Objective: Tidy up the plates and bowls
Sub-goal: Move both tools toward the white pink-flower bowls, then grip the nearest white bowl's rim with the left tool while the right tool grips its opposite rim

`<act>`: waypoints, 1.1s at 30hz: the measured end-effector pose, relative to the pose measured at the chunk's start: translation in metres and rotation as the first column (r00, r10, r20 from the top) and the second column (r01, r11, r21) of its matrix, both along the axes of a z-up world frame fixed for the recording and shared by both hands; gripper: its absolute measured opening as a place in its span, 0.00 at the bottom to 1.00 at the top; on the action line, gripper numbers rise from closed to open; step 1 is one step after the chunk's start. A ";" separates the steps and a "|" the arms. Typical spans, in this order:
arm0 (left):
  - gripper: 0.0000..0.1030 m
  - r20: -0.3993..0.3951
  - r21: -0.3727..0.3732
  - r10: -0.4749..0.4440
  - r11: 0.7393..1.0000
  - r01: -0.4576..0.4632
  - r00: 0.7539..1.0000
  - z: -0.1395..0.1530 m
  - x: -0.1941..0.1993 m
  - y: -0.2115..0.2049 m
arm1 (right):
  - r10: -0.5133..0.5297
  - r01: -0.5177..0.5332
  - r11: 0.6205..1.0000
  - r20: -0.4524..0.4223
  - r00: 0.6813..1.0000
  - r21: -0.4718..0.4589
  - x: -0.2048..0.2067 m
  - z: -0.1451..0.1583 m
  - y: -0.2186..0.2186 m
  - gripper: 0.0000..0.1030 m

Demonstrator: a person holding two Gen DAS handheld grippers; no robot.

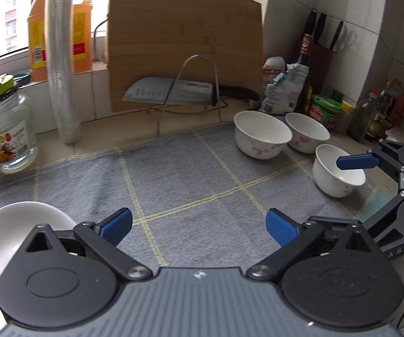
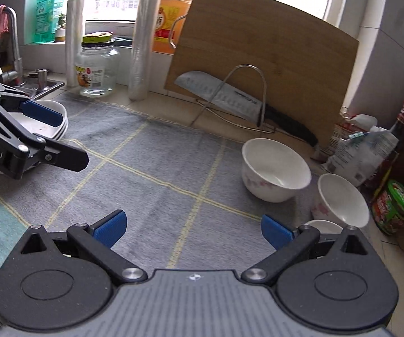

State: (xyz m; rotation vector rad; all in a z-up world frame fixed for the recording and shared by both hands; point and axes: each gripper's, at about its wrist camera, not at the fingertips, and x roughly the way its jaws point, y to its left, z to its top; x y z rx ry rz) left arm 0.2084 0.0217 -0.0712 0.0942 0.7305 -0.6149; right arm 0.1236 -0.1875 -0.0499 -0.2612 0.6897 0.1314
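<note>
Grey towel mat [image 1: 190, 179] w/ yellow grid lines covered the counter, both grippers hovering over it, neither touching anything. Left gripper [image 1: 199, 224] had its blue pads spread wide, nothing btwn them, only bare mat underneath; same tool showed in the right wrist view at left edge [image 2: 58, 137], jaws apart. Right gripper [image 2: 193, 229] was also spread wide and empty, over the mat. Three white bowls w/ faint pink floral print sat upright at the mat's right side: back bowl [image 1: 262, 134], second bowl [image 1: 307, 132] just beside it to the right, third bowl [image 1: 338, 170] nearer the camera, close to the right gripper's blue pad in the left wrist view. Bowls were near each other; can't tell if they touched. White plates [image 2: 48, 120] were stacked at the mat's left edge near the sink, partly hidden behind the left gripper; a plate rim [image 1: 13, 224] showed bottom-left in the left wrist view. Behind the mat: bamboo cutting board [image 1: 185, 42] leaning upright against the wall, cleaver [image 1: 173, 92] resting in a wire rack [image 1: 196, 84] in front of it, glass jar [image 1: 5, 132] w/ green lid at left, condiment bottles at far right.
</note>
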 end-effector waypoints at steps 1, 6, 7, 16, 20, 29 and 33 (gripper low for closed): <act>0.98 0.004 -0.001 -0.020 1.000 0.020 1.000 -0.001 -0.002 -0.011 | -0.011 0.011 1.000 0.005 1.000 -0.004 -0.003 0.000 -0.012 1.00; 0.98 0.003 0.012 -0.052 0.999 0.052 0.999 -0.005 -0.011 -0.065 | -0.036 0.036 0.999 0.008 0.999 -0.002 -0.018 0.001 -0.071 1.00; 0.98 -0.008 0.006 -0.062 0.998 0.062 0.998 -0.007 -0.012 -0.076 | -0.032 0.033 0.999 0.011 0.999 -0.004 -0.023 0.002 -0.084 1.00; 0.98 -0.050 0.045 -0.189 0.981 0.191 0.981 -0.021 -0.018 -0.164 | 0.026 -0.023 0.999 -0.056 0.998 0.044 -0.029 -0.023 -0.162 1.00; 0.98 -0.032 0.138 -0.266 0.954 0.268 0.963 -0.032 -0.020 -0.190 | 0.065 -0.061 0.996 -0.068 0.996 0.063 -0.021 -0.036 -0.176 1.00; 0.96 -0.029 0.260 -0.443 0.862 0.434 0.896 -0.049 -0.012 -0.218 | 0.192 -0.188 0.980 -0.078 0.978 0.066 -0.008 -0.050 -0.180 1.00; 0.92 -0.032 0.274 -0.535 0.808 0.522 0.844 -0.051 -0.008 -0.226 | 0.248 -0.244 0.968 -0.085 0.965 0.059 -0.005 -0.054 -0.178 1.00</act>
